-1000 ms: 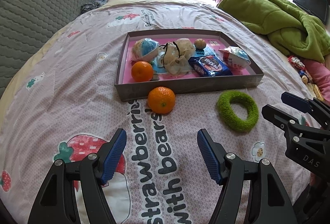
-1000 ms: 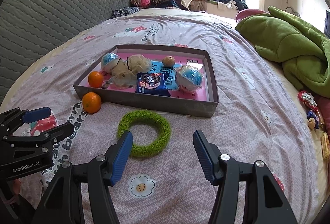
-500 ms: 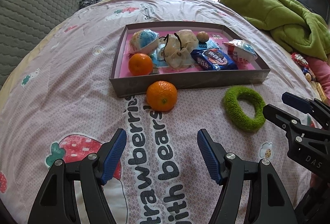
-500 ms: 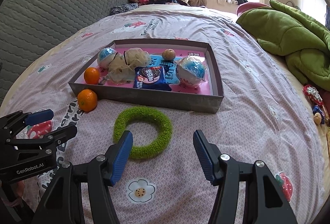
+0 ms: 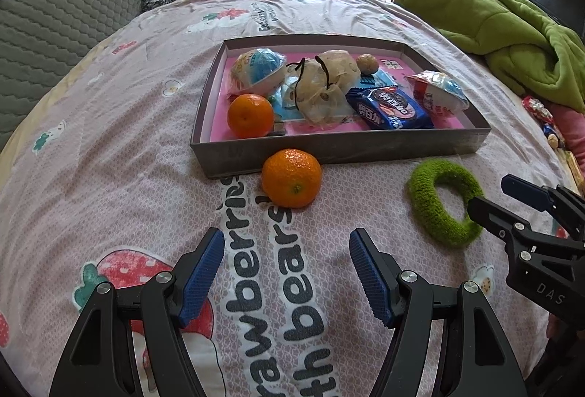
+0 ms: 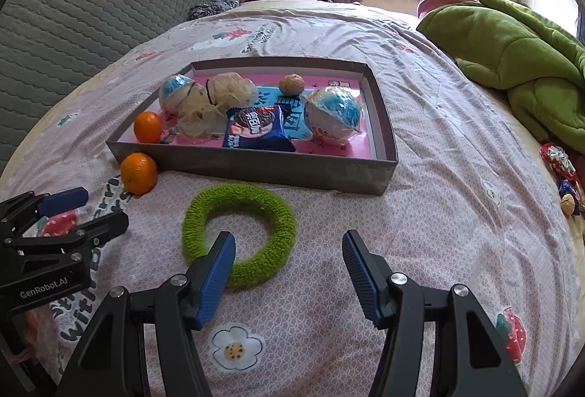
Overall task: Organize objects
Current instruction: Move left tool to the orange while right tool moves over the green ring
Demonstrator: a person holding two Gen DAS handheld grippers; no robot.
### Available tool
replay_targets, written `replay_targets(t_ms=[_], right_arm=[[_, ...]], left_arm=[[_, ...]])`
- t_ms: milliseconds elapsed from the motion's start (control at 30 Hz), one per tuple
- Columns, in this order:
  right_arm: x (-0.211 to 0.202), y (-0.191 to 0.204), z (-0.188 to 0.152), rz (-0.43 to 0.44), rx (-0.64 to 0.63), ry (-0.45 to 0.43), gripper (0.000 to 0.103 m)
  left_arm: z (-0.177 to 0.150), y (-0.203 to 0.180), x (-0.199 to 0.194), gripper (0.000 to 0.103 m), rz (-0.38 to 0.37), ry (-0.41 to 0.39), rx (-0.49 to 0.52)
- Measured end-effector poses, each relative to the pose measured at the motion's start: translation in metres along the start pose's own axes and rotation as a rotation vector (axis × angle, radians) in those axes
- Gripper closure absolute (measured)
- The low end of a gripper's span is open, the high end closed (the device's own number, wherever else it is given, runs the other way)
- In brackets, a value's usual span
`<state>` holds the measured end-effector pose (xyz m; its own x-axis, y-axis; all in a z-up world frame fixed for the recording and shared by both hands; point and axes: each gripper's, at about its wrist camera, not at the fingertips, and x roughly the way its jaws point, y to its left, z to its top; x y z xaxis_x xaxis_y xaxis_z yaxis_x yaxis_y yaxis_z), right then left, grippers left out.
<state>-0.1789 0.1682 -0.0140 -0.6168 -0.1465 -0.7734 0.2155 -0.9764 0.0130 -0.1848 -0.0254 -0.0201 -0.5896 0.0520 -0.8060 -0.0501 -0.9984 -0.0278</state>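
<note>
The loose orange [image 5: 291, 177] sits on the bed, touching the box's [image 5: 343, 148] front wall, straight ahead of the spread, empty left hand-held gripper [image 5: 287, 263]. The green ring [image 6: 239, 232] lies flat before the spread right hand-held gripper [image 6: 289, 263].

Tray [image 5: 340, 150]: shallow grey box with pink floor, set flat on the bedspread.
Loose orange [image 5: 291, 177]: outside the tray, touching its near wall.
Green ring [image 6: 239, 232]: fuzzy, laid flat on the bedspread just before the tray.
Orange in tray [image 5: 250, 115]: near left corner.
Blue biscuit packet [image 6: 256, 131]: flat, middle front.
Wrapped balls: one at back left [image 5: 259, 69], one at right [image 6: 334, 113].
Mesh pouches [image 5: 323, 86]: centre, bunched.
Walnut [image 6: 291, 84]: at back.
</note>
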Motion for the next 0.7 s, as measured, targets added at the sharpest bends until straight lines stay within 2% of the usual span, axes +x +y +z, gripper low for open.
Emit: replay_targets(t_ms=[700], right_arm=[[0.025,-0.005,0.003,0.006,0.027,0.027,0.043]], left_arm=[[0.013,0.010,0.030,0.030,-0.010,0.013,-0.035]])
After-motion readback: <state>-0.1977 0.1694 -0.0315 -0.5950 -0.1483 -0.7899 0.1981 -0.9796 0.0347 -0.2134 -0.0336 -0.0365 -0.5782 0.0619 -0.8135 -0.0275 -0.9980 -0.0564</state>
